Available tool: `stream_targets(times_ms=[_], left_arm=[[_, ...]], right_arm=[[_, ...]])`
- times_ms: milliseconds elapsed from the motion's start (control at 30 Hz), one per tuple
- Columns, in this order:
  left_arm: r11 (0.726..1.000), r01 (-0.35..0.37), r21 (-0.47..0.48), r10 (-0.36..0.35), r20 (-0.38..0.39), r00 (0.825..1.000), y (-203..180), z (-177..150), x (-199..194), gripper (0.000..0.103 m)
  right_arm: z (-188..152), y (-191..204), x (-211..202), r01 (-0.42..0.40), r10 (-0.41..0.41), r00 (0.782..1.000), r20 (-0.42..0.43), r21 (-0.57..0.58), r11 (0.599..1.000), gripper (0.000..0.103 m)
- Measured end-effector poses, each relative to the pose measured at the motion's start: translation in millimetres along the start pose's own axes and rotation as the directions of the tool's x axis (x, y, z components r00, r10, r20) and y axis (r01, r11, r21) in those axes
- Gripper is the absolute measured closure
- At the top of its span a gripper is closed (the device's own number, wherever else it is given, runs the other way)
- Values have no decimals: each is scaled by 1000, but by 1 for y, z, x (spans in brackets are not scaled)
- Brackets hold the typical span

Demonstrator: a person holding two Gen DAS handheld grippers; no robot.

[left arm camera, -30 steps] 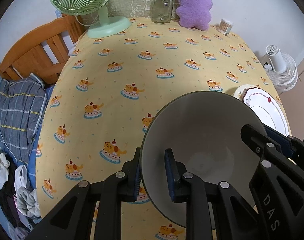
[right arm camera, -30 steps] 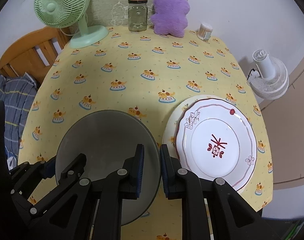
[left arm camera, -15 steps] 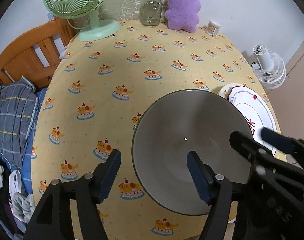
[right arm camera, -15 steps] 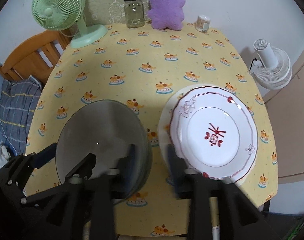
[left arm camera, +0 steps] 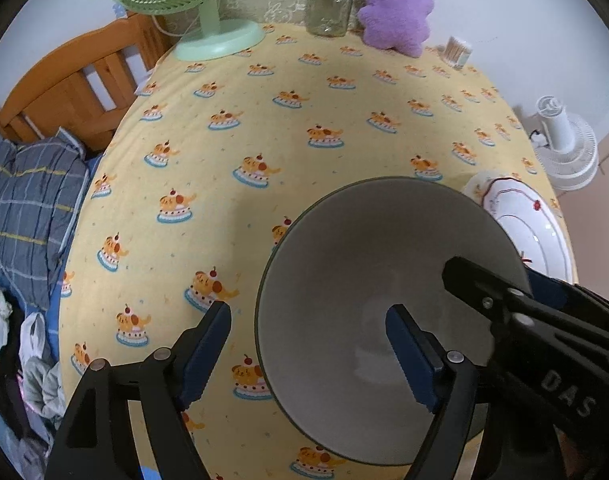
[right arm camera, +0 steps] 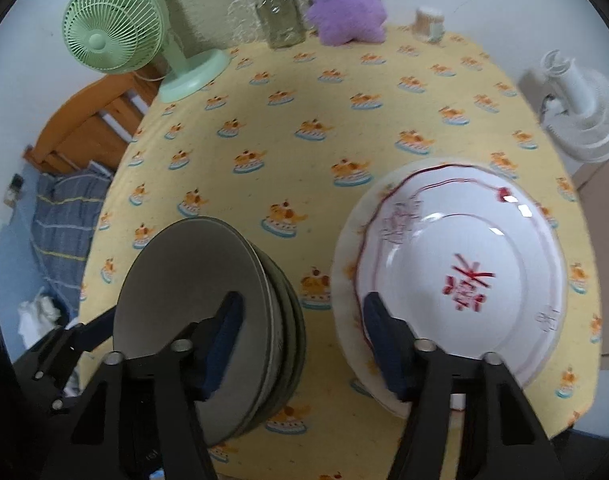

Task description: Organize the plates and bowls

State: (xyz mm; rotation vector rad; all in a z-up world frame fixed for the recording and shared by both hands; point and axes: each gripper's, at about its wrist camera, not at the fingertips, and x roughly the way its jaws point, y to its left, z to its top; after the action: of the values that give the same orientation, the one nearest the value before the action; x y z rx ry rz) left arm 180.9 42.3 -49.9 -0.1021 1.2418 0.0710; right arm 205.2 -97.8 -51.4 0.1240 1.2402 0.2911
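A stack of grey bowls [right arm camera: 208, 280] stands near the table's front edge, and its top bowl [left arm camera: 384, 260] fills the left wrist view. My left gripper [left arm camera: 310, 352] straddles that bowl's left rim. Its jaws are opening and the pads are clear of the rim. A white plate with red trim [right arm camera: 456, 280] lies to the right of the stack, on top of a plain plate. My right gripper [right arm camera: 304, 340] hangs over the gap between the stack and the plate. Its jaws are closing, with one finger over the bowl and one over the plate's left edge, pressing on neither.
The yellow patterned tablecloth [left arm camera: 304, 100] covers a round table. At the back stand a green fan [left arm camera: 216, 36], a glass jar [left arm camera: 330, 4], a purple plush [left arm camera: 396, 8] and a small tub [left arm camera: 458, 52]. A wooden bed frame [left arm camera: 76, 84] is left and a white floor fan [left arm camera: 564, 148] right.
Both grippers were shut on the grey bowl's rim and have let go. The bowl now rests on the stack. The right gripper has swung right towards the plate.
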Motion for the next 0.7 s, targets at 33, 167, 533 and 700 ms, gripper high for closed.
stream_targets(times_ms=[33, 167, 533, 700], left_arm=[[1000, -5, -4, 5, -3, 1000, -1, 0, 1, 22], [999, -32, -26, 32, -23, 999, -4, 1, 4, 22], [995, -66, -71, 62, -67, 996, 3, 2, 14, 22], [999, -26, -43, 23, -64, 998, 5, 5, 18, 22]], right_arm=[[2, -1, 6, -24, 24, 1000, -19, -2, 1000, 51], [5, -2, 22, -88, 88, 993, -76, -1, 996, 58], [5, -8, 44, -216, 217, 965, -145, 29, 976, 60], [4, -12, 47, -235, 244, 958, -148, 76, 969, 60]])
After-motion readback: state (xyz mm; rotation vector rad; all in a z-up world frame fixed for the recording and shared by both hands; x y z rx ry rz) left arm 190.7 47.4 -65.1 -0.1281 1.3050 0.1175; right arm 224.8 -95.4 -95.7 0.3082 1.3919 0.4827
